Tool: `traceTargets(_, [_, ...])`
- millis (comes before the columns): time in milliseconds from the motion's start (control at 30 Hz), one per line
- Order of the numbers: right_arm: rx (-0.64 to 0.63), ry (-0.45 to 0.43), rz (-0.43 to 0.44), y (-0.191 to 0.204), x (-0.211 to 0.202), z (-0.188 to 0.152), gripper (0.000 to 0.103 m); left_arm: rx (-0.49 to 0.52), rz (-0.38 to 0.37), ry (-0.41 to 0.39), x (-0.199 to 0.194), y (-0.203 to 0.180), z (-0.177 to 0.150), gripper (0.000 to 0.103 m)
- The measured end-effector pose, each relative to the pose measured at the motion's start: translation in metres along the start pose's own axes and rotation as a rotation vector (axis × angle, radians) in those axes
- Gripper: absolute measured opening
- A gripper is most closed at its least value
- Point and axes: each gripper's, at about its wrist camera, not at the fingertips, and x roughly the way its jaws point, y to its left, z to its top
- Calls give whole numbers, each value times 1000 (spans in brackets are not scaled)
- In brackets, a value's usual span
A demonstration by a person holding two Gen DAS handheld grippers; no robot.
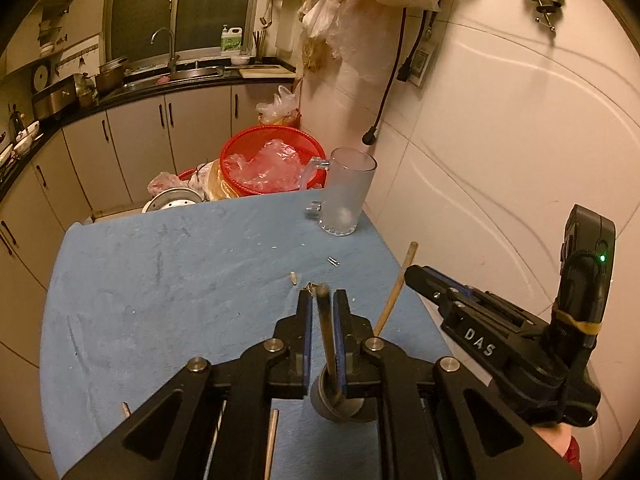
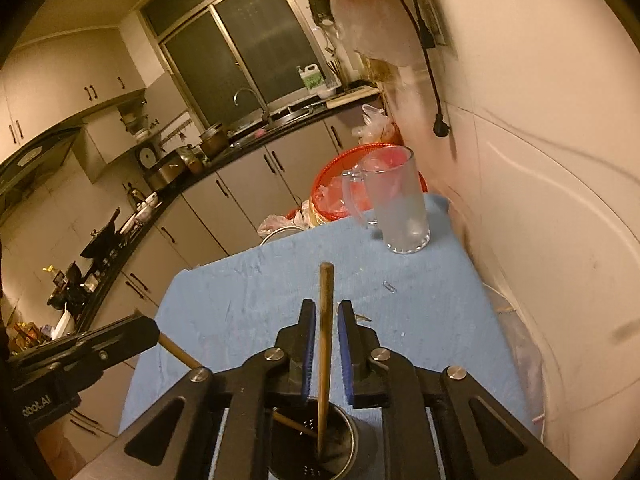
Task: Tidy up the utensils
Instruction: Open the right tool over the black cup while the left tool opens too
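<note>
right wrist view: your right tongs (image 2: 325, 354) stand slightly parted around a wooden chopstick (image 2: 325, 344), pads clear, its tip already down in the metal holder (image 2: 344, 446) on the blue surface (image 2: 248, 296). left tongs (image 1: 323, 340) likewise loose around a dark chopstick (image 1: 329, 344), dropped in upright.

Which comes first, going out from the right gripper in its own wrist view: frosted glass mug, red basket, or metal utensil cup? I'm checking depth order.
1. Metal utensil cup, right beneath the right gripper.
2. Frosted glass mug, at the table's far right corner.
3. Red basket, behind the mug, beyond the table.
</note>
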Motion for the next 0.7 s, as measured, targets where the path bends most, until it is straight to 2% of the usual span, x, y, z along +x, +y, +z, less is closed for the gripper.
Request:
traceTargets(33, [4,-6,2,-1,-3,0,18,-2,-3,-8,-3,1,0,25])
traceTargets(133, [10,-39,-1,2,-19,1,21,3,3,-46,-16,3,-2,37])
traceTargets(267, [22,-83,14,6,-49,-7,25,-7,-12,-83,-45,14,-9,37])
traceTargets(433, [-1,-89,84,21,-80,-37,25,-46,21,-111,-76,45,-37,38])
traceTargets(567, [-54,-38,123,41,-85,-72,25,-104,77,-90,-87,85,-77,39])
traceTargets(700, [-118,59,148,64,-69,-117,25,-188,148,-30,-85,133,-124,39])
